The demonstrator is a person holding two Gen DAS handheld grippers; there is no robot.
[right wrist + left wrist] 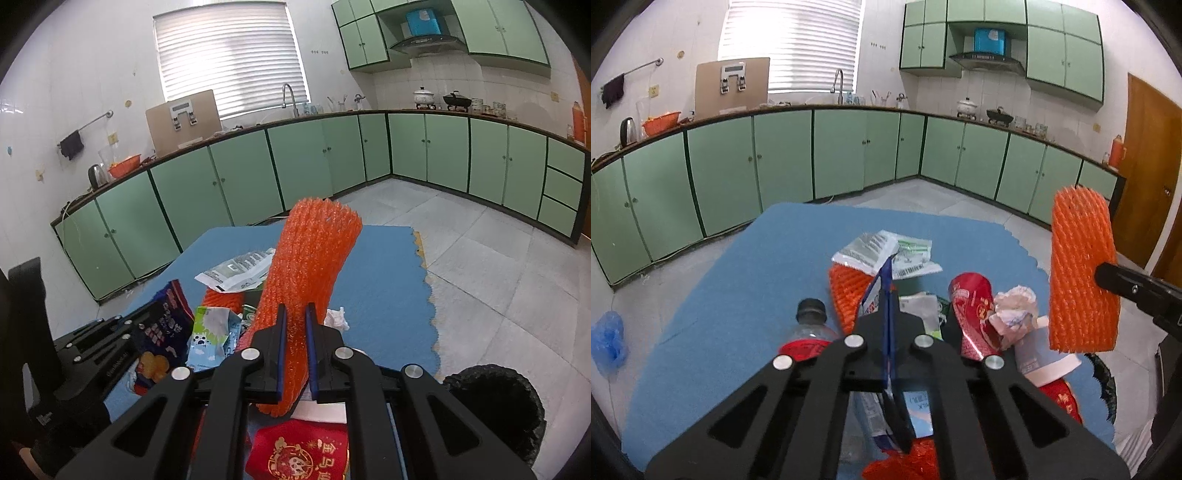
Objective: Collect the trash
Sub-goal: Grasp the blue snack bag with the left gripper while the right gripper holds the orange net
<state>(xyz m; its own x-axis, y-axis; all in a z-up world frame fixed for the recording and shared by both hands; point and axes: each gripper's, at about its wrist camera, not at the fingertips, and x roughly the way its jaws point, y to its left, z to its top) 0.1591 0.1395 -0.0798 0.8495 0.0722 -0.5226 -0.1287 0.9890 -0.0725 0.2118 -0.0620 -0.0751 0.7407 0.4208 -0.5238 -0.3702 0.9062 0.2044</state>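
Observation:
My right gripper (295, 314) is shut on an orange foam fruit net (310, 258) and holds it upright above the trash pile; the net also shows at the right of the left wrist view (1082, 273). My left gripper (890, 295) is shut on a dark blue snack bag (882, 284), seen side-on from the right wrist (166, 325). On the blue mat (738, 295) lie a second orange net (846, 291), a white printed wrapper (871, 251), a red wrapper (975, 310), a crumpled tissue (1015, 306) and a plastic bottle (809, 328).
A bin lined with a black bag (495, 406) stands on the floor right of the mat. A red packet with gold print (299, 450) and a milk pouch (210, 336) lie near me. A blue plastic bag (609, 339) lies on the floor. Green cabinets (783, 155) line the walls.

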